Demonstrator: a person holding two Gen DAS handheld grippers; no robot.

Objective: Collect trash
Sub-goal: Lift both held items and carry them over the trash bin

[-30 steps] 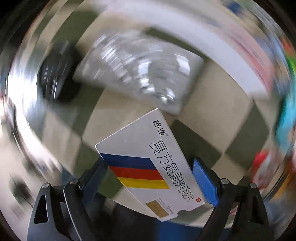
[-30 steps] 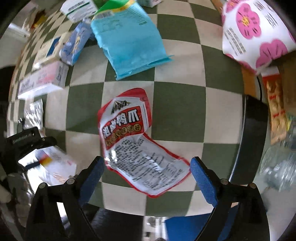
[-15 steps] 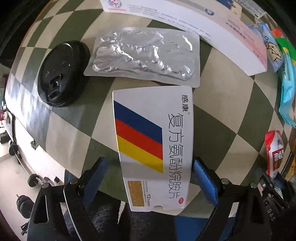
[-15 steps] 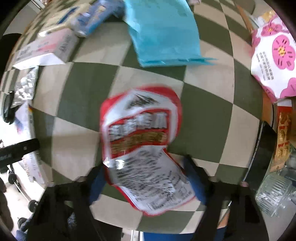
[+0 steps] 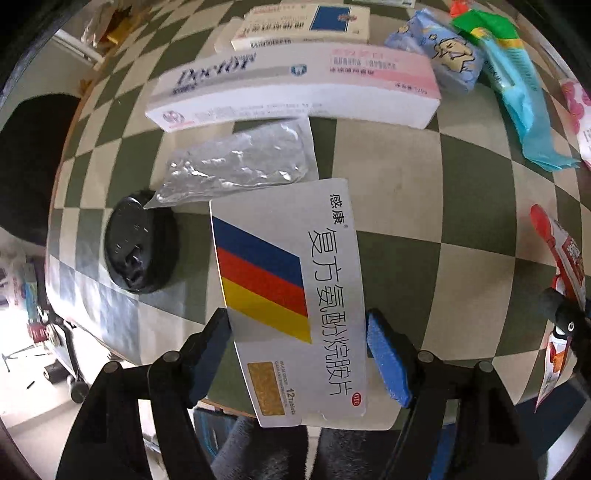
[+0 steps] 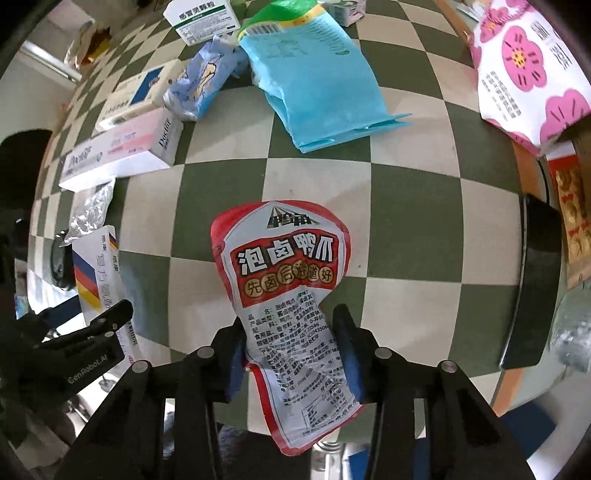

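A white medicine box (image 5: pixel 291 291) with blue, red and yellow stripes lies at the table's near edge between the fingers of my left gripper (image 5: pixel 299 354); the jaws touch its sides. My right gripper (image 6: pixel 291 350) is shut on a red and white snack wrapper (image 6: pixel 284 273), crumpling its lower half. The medicine box (image 6: pixel 98 273) and the left gripper (image 6: pixel 85 339) also show at the left of the right wrist view. A silver blister pack (image 5: pixel 240 166) and a black cup lid (image 5: pixel 138 245) lie just beyond the box.
On the green checked table (image 5: pixel 388 177) lie a long pink toothpaste box (image 5: pixel 295 88), a blue-and-white box (image 5: pixel 303 26), a blue tissue pack (image 5: pixel 448 55), a light blue pouch (image 6: pixel 317 77) and a pink-flowered bag (image 6: pixel 528 70). A black bin rim (image 6: pixel 535 288) stands at right.
The right gripper has closed on the snack wrapper and crumpled it. The left gripper has narrowed around the medicine box, and its view has steadied and pulled back.
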